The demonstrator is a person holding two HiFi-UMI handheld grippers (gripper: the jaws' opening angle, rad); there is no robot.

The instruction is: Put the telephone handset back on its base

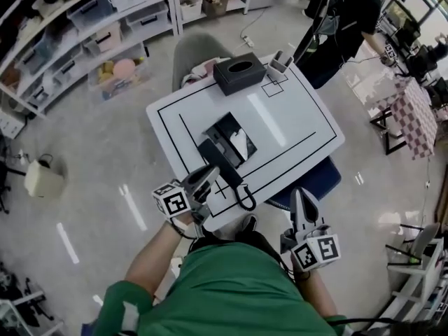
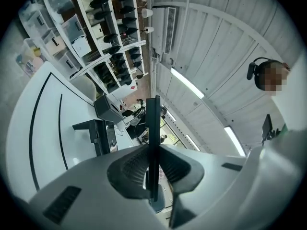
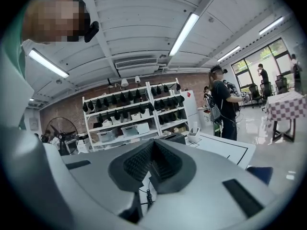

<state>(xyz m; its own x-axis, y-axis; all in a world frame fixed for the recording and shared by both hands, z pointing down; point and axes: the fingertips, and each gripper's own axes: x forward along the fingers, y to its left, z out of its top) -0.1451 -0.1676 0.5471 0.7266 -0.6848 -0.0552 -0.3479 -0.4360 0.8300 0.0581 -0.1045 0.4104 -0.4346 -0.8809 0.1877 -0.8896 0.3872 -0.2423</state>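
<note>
The black telephone base (image 1: 234, 137) with a pale panel lies on the white table (image 1: 294, 117). The black handset (image 1: 218, 161) lies slantwise along the base's near-left side. Its coiled cord (image 1: 245, 198) loops to the table's near edge. My left gripper (image 1: 207, 176) meets the handset's side. In the left gripper view, the left gripper (image 2: 152, 176) is shut on a thin black slab seen edge-on, which I take for the handset. The base (image 2: 96, 133) shows to its left. My right gripper (image 1: 299, 200) hovers off the near table edge. The right gripper (image 3: 152, 164) is shut and empty.
A black tissue box (image 1: 239, 74) and a small white holder (image 1: 280, 63) stand at the table's far edge. A grey chair (image 1: 196, 47) is behind the table and a blue seat (image 1: 318, 177) under its right side. A person (image 1: 343, 19) stands at the far right. Shelves (image 1: 84, 26) line the left.
</note>
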